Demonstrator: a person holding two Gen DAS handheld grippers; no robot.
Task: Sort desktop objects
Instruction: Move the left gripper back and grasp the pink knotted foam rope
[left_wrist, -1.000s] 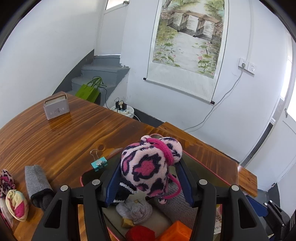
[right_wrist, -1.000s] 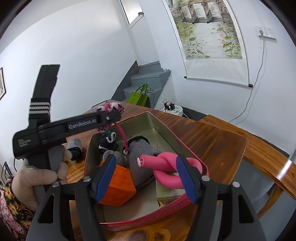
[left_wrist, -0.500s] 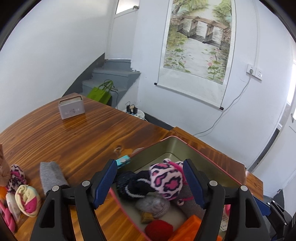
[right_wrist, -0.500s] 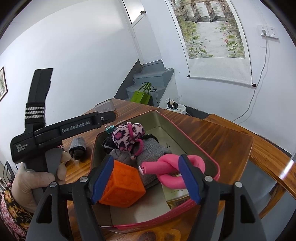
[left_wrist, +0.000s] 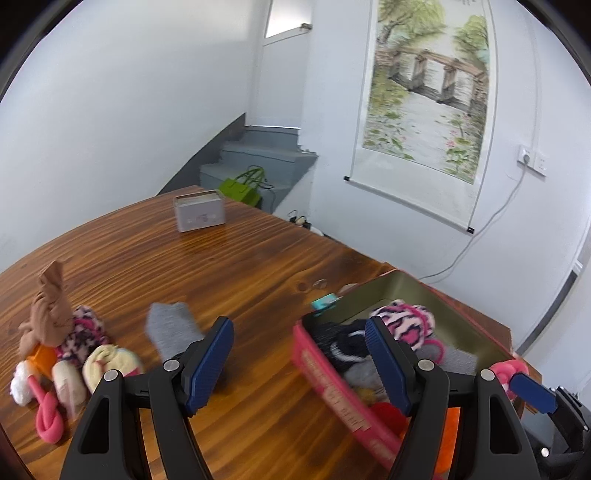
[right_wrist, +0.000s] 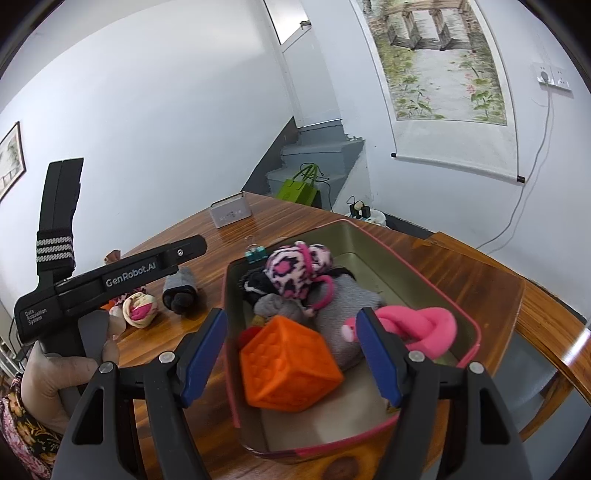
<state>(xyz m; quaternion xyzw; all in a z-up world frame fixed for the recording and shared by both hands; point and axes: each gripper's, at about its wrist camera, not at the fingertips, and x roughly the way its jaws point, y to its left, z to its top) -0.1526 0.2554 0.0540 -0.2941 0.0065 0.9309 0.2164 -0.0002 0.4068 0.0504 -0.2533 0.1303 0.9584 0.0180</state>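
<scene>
With our left claw (left_wrist: 299, 360) wide and empty at lower centre, we should line it squarely over the grey sock (left_wrist: 171, 326) lower left on the bench (left_wrist: 240, 266) before closing. Our right claw (right_wrist: 291, 350), also wide and empty, hovers over the tin (right_wrist: 413, 258); only its view shows the orange cube (right_wrist: 288, 365) whole.

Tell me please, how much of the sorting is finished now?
Partly done. The tin box already holds the leopard plush, orange cube, pink knotted tube and dark socks. Nothing is in hand: left gripper and right gripper are both open and empty. Left on the table: grey sock, yellow roll, other small pieces and a teal clip.
</scene>
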